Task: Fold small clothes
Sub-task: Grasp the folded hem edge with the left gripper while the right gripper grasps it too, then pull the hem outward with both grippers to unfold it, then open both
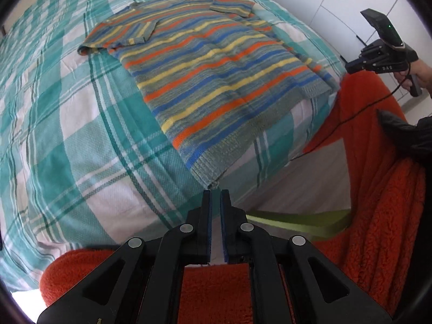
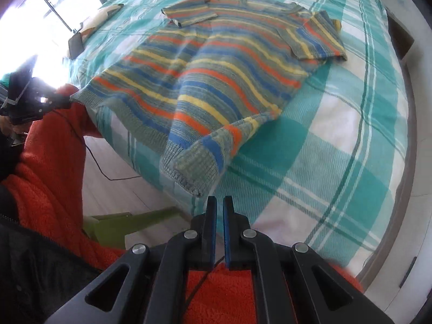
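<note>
1. One sweater [image 1: 216,75], a knit in grey-green with orange, yellow and blue stripes and a ribbed hem, lies flat across the middle and top of both views, its two short sleeves folded inward over the chest.
2. It rests on one bed [image 1: 67,135] covered in woven cloth, checked teal and white, lightly creased.
3. In the right wrist view the lower hem corner is turned up, showing its ribbed underside at centre frame.
4. Left gripper [image 1: 216,191], bottom centre: black plastic arms, blue pads, jaws almost pressed together just below a hem corner; whether they pinch the knit I cannot tell.
5. Right gripper [image 2: 219,198], bottom centre: same build, jaws nearly together with nothing between them, just below the turned-up corner.
6. Fuzzy orange sleeves [image 1: 378,216] fill the lower edges.
7. One thin black cable [image 1: 351,118] hangs at right.
</note>
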